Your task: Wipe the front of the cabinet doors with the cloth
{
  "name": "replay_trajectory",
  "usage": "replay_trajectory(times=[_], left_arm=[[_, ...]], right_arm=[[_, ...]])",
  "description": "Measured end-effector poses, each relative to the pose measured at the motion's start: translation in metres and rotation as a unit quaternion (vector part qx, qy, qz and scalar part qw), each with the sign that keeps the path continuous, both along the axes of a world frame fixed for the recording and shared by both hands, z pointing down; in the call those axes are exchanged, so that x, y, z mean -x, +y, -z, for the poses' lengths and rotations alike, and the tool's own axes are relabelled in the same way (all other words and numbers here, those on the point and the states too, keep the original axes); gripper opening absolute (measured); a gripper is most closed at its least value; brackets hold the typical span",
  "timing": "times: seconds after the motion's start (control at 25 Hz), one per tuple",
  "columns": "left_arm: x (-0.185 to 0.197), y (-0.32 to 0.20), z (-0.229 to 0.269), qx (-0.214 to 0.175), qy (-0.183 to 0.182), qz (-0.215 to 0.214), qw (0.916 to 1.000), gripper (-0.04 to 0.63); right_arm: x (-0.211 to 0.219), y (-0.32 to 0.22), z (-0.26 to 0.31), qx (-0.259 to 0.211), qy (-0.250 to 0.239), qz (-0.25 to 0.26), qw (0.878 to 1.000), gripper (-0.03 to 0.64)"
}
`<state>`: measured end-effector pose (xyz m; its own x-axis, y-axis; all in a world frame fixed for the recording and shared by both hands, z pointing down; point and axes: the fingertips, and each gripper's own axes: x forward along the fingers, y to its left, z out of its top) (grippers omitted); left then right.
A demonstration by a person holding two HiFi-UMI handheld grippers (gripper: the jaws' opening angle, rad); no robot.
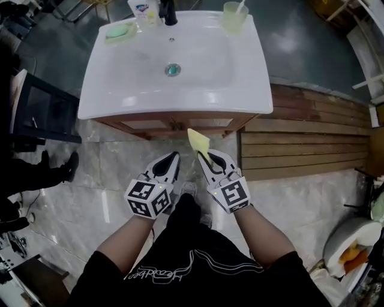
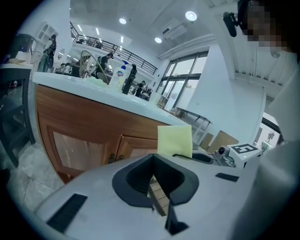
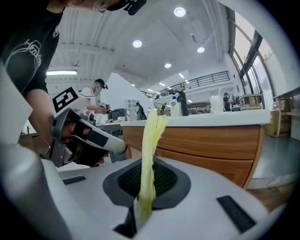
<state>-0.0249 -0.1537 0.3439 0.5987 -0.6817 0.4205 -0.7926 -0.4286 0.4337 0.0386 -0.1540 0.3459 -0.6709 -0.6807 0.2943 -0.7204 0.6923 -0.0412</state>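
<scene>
The wooden cabinet doors sit under a white sink top, just ahead of both grippers. In the left gripper view the doors have small dark knobs. My right gripper is shut on a yellow cloth, which stands up from its jaws a short way in front of the cabinet. My left gripper hangs beside it, shut and holding nothing. The cloth and the right gripper show to its right. No contact with the doors shows.
The white sink top carries a green soap dish, a bottle and a cup. A wooden plank platform lies to the right and a dark stand to the left. Another person's shoe is on the marble floor.
</scene>
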Motion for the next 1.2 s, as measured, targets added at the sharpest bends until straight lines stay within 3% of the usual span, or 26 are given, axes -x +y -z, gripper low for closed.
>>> replay_trajectory(times=[0.16, 0.56, 1.2], left_arm=[[0.015, -0.01, -0.021, 0.014, 0.0, 0.006, 0.9999, 0.006], [0.044, -0.032, -0.04, 0.034, 0.009, 0.031, 0.9989, 0.006], [0.043, -0.032, -0.059, 0.039, -0.003, 0.02, 0.999, 0.006]], right_arm=[[0.016, -0.023, -0.026, -0.013, 0.0, -0.019, 1.0, 0.04], [0.059, -0.055, -0.061, -0.034, 0.028, -0.007, 0.999, 0.04], [0.047, -0.087, -0.084, -0.021, 0.036, -0.065, 0.997, 0.04]])
